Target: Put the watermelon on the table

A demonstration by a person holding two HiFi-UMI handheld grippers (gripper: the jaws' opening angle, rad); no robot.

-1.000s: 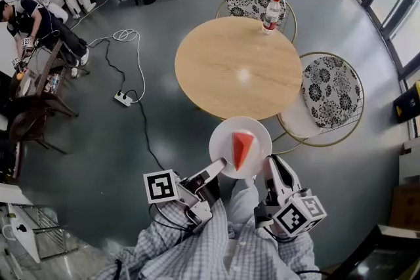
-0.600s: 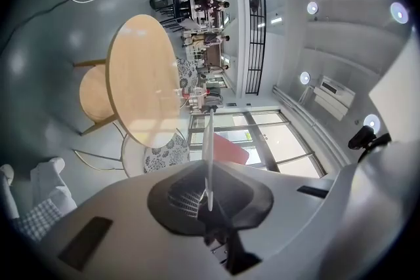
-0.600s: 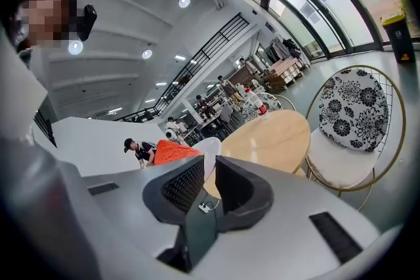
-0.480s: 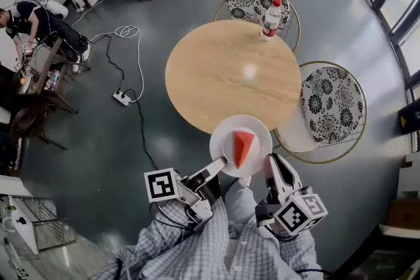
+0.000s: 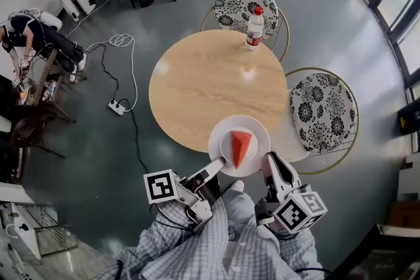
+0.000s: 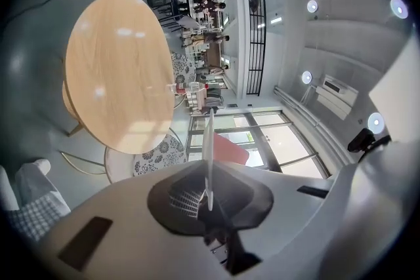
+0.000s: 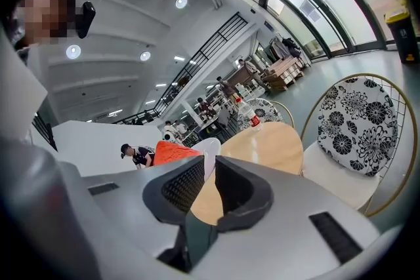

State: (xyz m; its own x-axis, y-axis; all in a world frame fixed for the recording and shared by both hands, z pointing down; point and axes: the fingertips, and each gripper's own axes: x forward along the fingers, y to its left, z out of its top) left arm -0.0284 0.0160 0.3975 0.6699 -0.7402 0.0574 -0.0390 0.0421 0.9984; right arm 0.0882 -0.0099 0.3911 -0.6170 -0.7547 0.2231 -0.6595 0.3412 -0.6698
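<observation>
Open across nearly all of the bench (image 5: 210,85); blocked only at its far rim by an upright bottle (image 5: 254,28). Hemmed behind by one patterned chair (image 5: 244,3), on its right by a second chair (image 5: 321,108).

Head view steeply down, gripper views low, seemingly level, sharing table (image 5: 197,85)

Red watermelon (image 5: 240,146), white plate (image 5: 220,134), pale wood-grain table (image 5: 210,82), black-and-white floral chair cushions (image 5: 318,111).

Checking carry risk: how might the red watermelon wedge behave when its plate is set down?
The red watermelon wedge lies loose on the smooth white round plate, so it would probably slide if tilted. Lying flat, it seems unlikely to roll.
</observation>
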